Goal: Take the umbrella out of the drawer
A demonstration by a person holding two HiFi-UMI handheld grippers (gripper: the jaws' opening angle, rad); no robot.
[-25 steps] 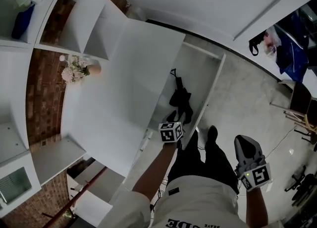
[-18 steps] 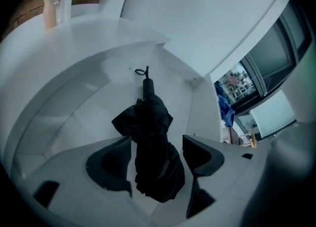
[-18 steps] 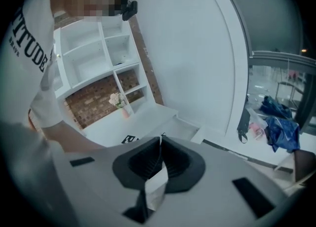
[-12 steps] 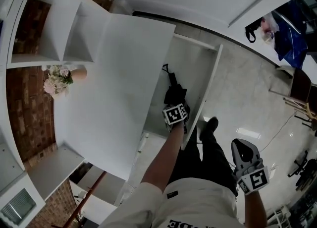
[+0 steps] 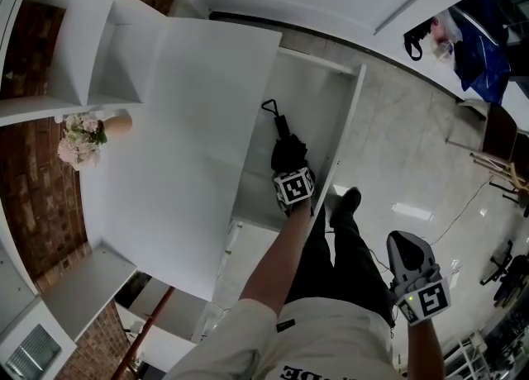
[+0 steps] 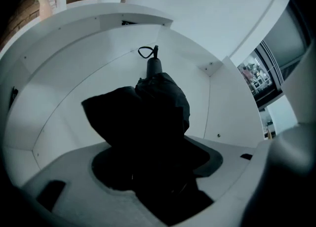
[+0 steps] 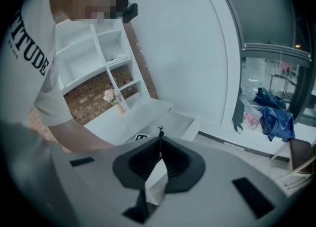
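A black folded umbrella (image 5: 285, 149) lies in the open white drawer (image 5: 322, 110), its handle loop toward the drawer's far end. My left gripper (image 5: 291, 173) points steeply down into the drawer, directly over the umbrella's bunched fabric. In the left gripper view the umbrella (image 6: 158, 102) fills the gap of the left gripper (image 6: 153, 171); the jaws stand wide round it and are closing. My right gripper (image 5: 407, 242) hangs at the lower right beside the person's leg, away from the drawer. In its own view the right gripper (image 7: 159, 139) has its tips together and holds nothing.
The white cabinet top (image 5: 182, 139) lies left of the drawer, with a vase of flowers (image 5: 83, 132) and open shelves (image 5: 83, 31) beyond. The person's foot (image 5: 347, 201) stands by the drawer front. A blue bag (image 5: 467, 48) and a chair (image 5: 504, 147) sit on the floor at right.
My left gripper has dropped into the drawer and now sits over the umbrella, jaws wider than before. The right gripper has sunk slightly at the lower right.
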